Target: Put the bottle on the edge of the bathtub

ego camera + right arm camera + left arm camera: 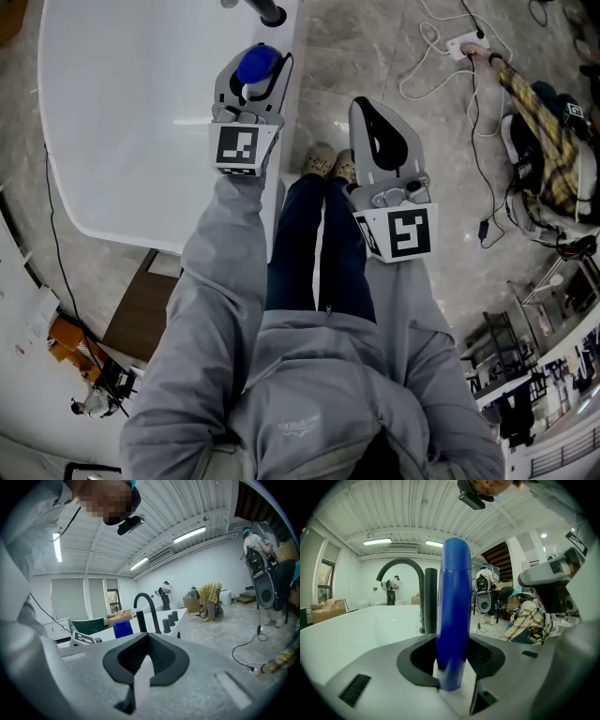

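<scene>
A blue bottle [255,64] stands upright between the jaws of my left gripper [253,82], which is shut on it. In the left gripper view the bottle [453,616] fills the middle, with the left gripper [452,660] clamped on its lower part. It hangs over the right rim [289,80] of the white bathtub [141,112], just short of the black faucet [267,11]. My right gripper [373,114] is over the floor beside the tub, shut and empty. In the right gripper view its jaws [145,663] meet, with the bottle [123,629] seen beyond them.
The black faucet [401,573] and its column [431,599] stand on the rim ahead, with black knobs [169,619] next to them. A person in a plaid shirt [544,141] crouches at the right by cables and a power strip [459,45]. My feet [328,164] stand against the tub.
</scene>
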The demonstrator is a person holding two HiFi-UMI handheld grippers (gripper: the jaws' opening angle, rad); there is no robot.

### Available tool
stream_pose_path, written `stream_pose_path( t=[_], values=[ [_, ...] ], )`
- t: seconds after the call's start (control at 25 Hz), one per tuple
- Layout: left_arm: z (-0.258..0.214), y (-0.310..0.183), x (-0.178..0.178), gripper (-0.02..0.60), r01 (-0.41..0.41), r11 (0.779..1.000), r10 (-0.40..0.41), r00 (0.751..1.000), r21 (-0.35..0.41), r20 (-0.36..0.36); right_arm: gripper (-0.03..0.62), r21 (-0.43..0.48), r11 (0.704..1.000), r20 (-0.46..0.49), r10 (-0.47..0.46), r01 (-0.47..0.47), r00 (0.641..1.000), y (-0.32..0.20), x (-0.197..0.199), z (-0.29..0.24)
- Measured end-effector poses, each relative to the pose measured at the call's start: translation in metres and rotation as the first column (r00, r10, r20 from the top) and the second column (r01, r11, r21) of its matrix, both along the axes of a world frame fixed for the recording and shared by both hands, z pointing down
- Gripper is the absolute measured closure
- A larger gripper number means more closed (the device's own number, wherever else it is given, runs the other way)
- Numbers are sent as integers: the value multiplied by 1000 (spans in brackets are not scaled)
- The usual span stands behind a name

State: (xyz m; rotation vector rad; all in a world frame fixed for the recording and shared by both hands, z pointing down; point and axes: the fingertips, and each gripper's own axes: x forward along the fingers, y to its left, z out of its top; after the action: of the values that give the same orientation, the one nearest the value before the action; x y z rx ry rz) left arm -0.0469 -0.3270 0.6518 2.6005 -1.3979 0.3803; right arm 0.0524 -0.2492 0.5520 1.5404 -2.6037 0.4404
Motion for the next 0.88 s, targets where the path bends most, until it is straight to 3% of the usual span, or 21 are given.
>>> stream_pose_path(
  t=[0.24, 0.36, 0.48, 0.68, 0.88],
  values=[
    [9, -1, 0, 419, -6, 1000, 6, 1000, -24, 12, 591, -12, 1000, 1, 1, -1, 1000, 1, 1, 5],
    [15, 3, -1, 348, -17, 998, 17, 1000, -57, 3, 592, -18, 1000, 9, 5, -5, 1000, 4, 0, 3],
    [16, 9, -4, 328, -24, 997, 24, 1000, -70, -2, 592, -16, 1000, 8, 1, -1, 1000, 6, -1, 0],
    [19, 23, -16, 322, 33, 992, -32, 999, -120, 11, 592, -18, 1000, 8, -2, 2, 1000, 11, 1, -9],
    [13, 41, -28, 322, 94, 983, -99, 995, -156, -24, 592, -6, 1000, 6, -1, 1, 1000, 17, 4, -20]
  ],
)
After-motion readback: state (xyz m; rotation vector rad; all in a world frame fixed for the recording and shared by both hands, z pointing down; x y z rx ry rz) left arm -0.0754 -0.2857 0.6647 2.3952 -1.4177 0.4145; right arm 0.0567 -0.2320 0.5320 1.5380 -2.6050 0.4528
